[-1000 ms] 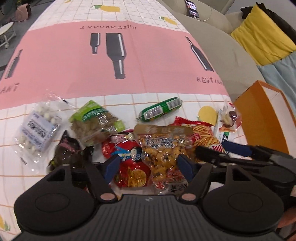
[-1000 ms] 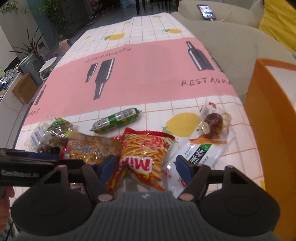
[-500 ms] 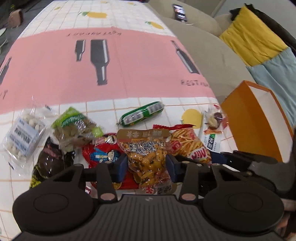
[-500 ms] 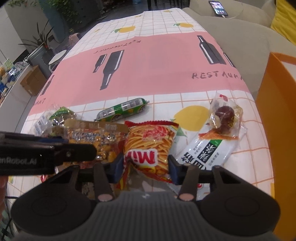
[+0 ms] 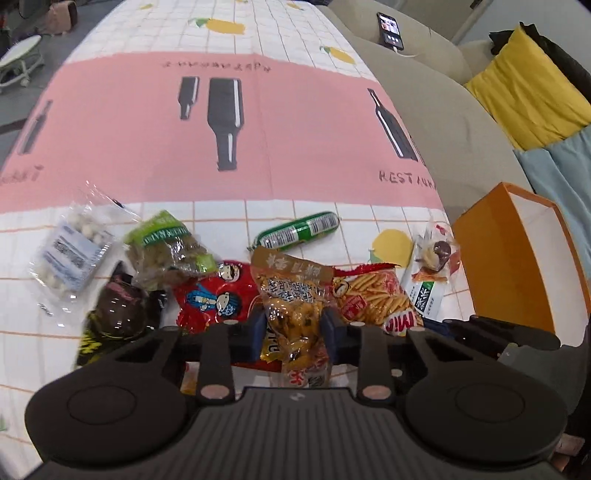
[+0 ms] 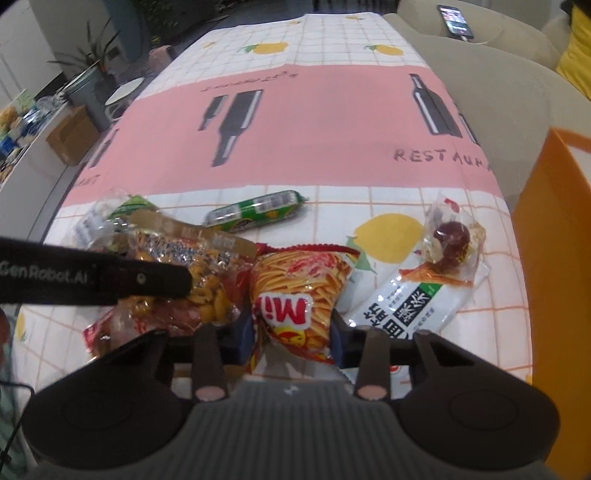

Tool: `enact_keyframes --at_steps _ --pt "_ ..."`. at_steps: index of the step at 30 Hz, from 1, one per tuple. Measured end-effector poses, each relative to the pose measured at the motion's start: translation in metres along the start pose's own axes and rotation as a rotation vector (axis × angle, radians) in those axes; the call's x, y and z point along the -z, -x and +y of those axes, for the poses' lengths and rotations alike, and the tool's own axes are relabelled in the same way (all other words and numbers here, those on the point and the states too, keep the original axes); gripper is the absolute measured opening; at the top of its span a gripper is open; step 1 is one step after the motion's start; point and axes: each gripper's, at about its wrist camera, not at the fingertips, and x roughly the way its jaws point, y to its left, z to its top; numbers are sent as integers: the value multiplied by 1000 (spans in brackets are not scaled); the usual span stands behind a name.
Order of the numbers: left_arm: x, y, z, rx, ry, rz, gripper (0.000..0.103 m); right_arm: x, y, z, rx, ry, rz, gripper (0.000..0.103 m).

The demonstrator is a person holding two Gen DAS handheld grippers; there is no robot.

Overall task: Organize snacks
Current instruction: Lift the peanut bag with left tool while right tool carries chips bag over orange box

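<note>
the left gripper (image 5: 293, 330) is closing, its pads already seemingly pressing the brown nut bag (image 5: 291, 295); the right gripper (image 6: 293, 334) pinches the red chip bag (image 6: 299, 291) above the table (image 6: 314, 122).

A phone (image 5: 390, 30) charges on the beige sofa (image 5: 436, 92)

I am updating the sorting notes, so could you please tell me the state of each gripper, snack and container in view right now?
Left gripper: jaws closing, the brown nut bag between them.
Right gripper: shut on the red stick-snack bag.
Green sausage: lying flat, untouched.
White rice-cracker pack: flat, a candy pouch overlapping it.
Orange box: open, tilted, nothing seen inside.
Phone: screen lit.
</note>
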Motion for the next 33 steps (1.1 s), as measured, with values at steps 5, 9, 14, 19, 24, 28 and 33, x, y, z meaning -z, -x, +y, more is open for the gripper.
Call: enact_keyframes --at_steps 5,9,14,19,24,28,33 --pt "-2 22 -16 -64 -16 20 23 -3 14 3 -16 72 37 37" --pt "0 40 -30 -76 -24 12 21 -7 33 1 -6 115 44 37" --pt "-1 69 -49 -76 -34 -42 21 -15 67 -5 -3 163 12 37" --pt "-7 96 -69 -43 -17 -70 21 -19 105 -7 14 233 -16 37" --pt "-14 117 -96 -19 -8 -123 21 -21 140 -15 59 300 -42 37" --pt "-21 128 -127 23 -6 -147 21 -19 166 -30 117 348 -56 37" --pt "-21 125 -172 76 -14 -153 21 -15 190 -61 210 397 -47 37"
